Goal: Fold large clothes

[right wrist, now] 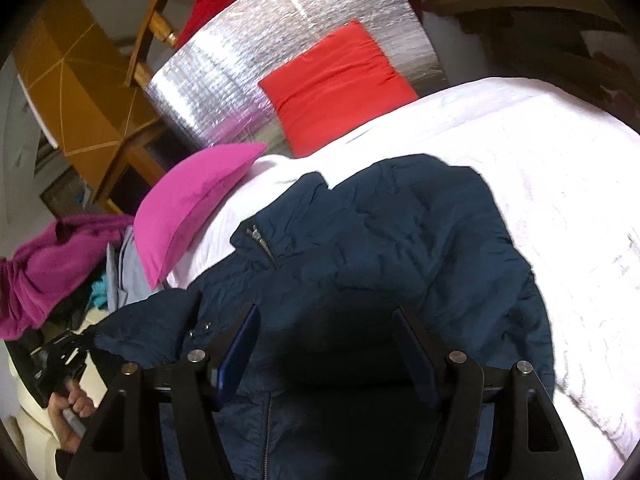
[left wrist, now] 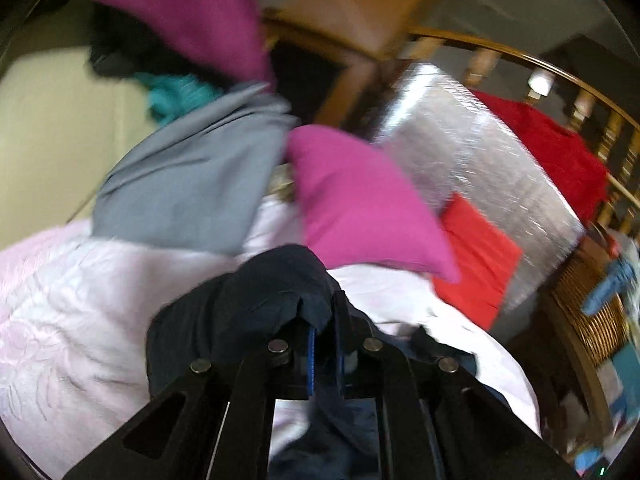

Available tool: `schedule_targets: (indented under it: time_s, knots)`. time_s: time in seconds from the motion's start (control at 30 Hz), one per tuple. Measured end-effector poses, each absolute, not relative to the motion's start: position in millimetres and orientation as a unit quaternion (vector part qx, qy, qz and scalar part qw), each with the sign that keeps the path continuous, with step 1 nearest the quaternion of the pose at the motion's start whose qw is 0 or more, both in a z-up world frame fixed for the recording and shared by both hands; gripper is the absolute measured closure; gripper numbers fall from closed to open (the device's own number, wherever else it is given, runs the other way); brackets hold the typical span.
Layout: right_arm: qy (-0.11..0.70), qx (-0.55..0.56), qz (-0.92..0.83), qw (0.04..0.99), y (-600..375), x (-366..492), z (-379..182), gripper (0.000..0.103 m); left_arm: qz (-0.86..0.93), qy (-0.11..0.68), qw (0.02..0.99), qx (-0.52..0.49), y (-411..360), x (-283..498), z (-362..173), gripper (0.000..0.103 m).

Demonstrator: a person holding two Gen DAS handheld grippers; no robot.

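Observation:
A navy quilted jacket with a zipped pocket lies spread on a white bedspread. My right gripper hovers just over the jacket's near part, its jaws wide apart and the blue pads off the cloth. In the left wrist view my left gripper is shut on a bunched fold of the jacket, which drapes over its fingertips and hides them. The left gripper, held by a hand, also shows at the right wrist view's left edge, pulling the jacket's edge up and out.
A pink pillow and a red pillow lean at the bed's head against a silver foil panel. Grey cloth and a magenta garment pile at the left. A wicker basket stands at the right.

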State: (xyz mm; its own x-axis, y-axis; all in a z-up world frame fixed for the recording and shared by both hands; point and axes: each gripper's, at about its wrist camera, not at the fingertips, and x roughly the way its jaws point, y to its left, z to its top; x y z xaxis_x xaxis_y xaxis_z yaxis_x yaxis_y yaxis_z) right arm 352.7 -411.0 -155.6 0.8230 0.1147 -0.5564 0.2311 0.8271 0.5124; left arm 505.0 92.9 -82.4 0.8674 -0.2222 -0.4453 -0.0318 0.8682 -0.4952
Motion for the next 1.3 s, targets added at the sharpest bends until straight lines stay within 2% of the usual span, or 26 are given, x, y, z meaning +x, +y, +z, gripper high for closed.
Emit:
schedule_targets:
  time_s: [0.17,0.3,0.57,0.73,0.83,0.87,0.9,0.93,0.97,1.1,1.3]
  knots:
    - [0.276,0.322,-0.045,0.905,-433.1,341.3,-150.5,0.031,-0.129,0.239,0.943,-0.191,21.0,484.2,-57.6,0.096]
    - [0.266,0.337,-0.055,0.901,-447.9,333.4,-149.1,0.031,-0.183,0.255,0.939,-0.14,-41.6,473.9,-61.3,0.096]
    - [0.256,0.365,-0.071,0.892,-478.1,321.6,-149.2,0.031,-0.254,0.329,0.908,-0.057,-144.2,462.7,-112.7,0.097]
    - [0.26,0.373,-0.076,0.887,-486.7,322.7,-150.9,0.031,-0.272,0.432,0.86,-0.014,-180.7,469.0,-159.8,0.093]
    - [0.269,0.37,-0.076,0.886,-486.7,326.1,-151.7,0.031,-0.278,0.466,0.84,-0.008,-178.7,460.2,-164.9,0.079]
    - [0.27,0.37,-0.076,0.886,-487.6,325.7,-151.9,0.031,-0.281,0.47,0.837,-0.012,-175.0,456.4,-162.6,0.064]
    - [0.272,0.368,-0.075,0.886,-487.4,325.4,-151.8,0.031,-0.278,0.475,0.835,-0.014,-168.5,452.0,-159.0,0.038]
    - [0.274,0.365,-0.073,0.887,-485.1,326.6,-150.7,0.03,-0.272,0.478,0.835,-0.017,-161.0,446.8,-156.4,0.029]
    - [0.276,0.361,-0.07,0.888,-483.4,327.0,-149.5,0.03,-0.269,0.476,0.837,-0.026,-150.3,439.9,-150.8,0.026]
    - [0.283,0.331,-0.057,0.898,-464.9,330.6,-141.9,0.028,-0.256,0.472,0.841,-0.068,-104.9,432.2,-131.2,0.026]
    - [0.306,0.252,-0.007,0.918,-407.1,342.7,-128.3,0.024,-0.113,0.461,0.872,-0.115,-28.8,442.0,-133.4,0.026]
